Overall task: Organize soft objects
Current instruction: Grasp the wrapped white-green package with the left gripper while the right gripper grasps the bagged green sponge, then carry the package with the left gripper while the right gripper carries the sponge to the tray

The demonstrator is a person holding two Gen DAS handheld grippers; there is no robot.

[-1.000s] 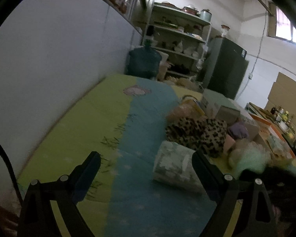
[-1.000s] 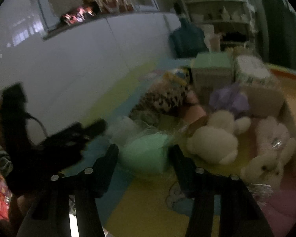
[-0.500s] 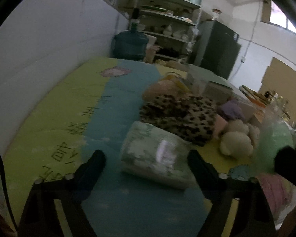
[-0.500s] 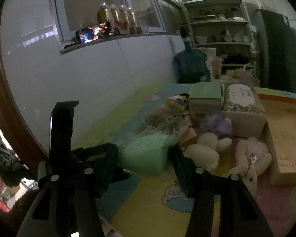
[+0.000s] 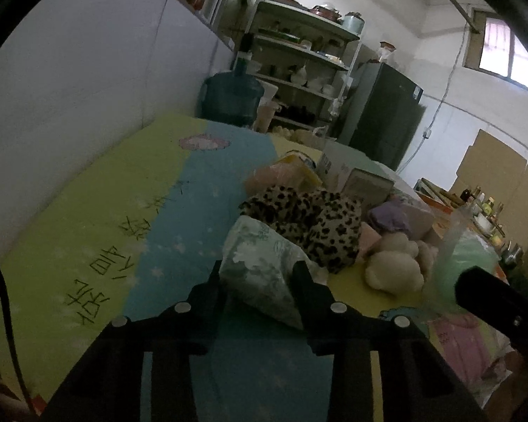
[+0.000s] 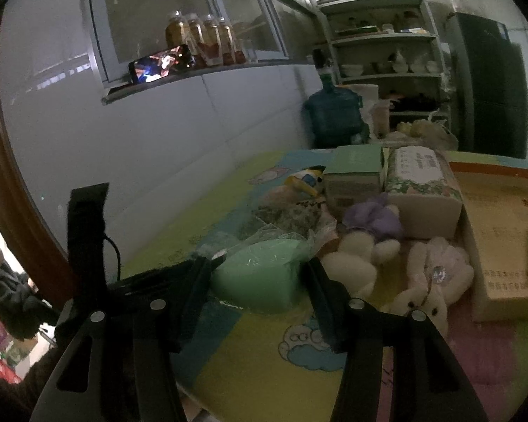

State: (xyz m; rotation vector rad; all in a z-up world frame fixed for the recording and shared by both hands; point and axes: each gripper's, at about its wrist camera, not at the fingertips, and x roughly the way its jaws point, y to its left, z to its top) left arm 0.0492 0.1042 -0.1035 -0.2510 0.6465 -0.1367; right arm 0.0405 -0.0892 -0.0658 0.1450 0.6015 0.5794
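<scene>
A pale patterned soft pack (image 5: 260, 256) lies on the play mat (image 5: 123, 211), and my left gripper (image 5: 258, 274) has its jaws closing on it, the pads pinching its near end. My right gripper (image 6: 260, 274) is shut on a mint-green soft bundle in clear wrap (image 6: 260, 281), held just above the mat. The bundle (image 5: 468, 260) also shows at the right of the left wrist view. Behind the pack lies a leopard-print plush (image 5: 316, 218), with a white plush (image 5: 394, 267) to its right.
A purple plush (image 6: 373, 216), a white rabbit plush (image 6: 433, 277), a tissue pack (image 6: 422, 183), a green box (image 6: 355, 172) and a cardboard box (image 6: 503, 232) crowd the right side. A wall runs along the left. A water jug (image 5: 234, 98) stands beyond the mat.
My left jaws came in from wide apart onto the patterned pack, now squeezed between them. My right gripper keeps the green bundle and has lifted slightly.
</scene>
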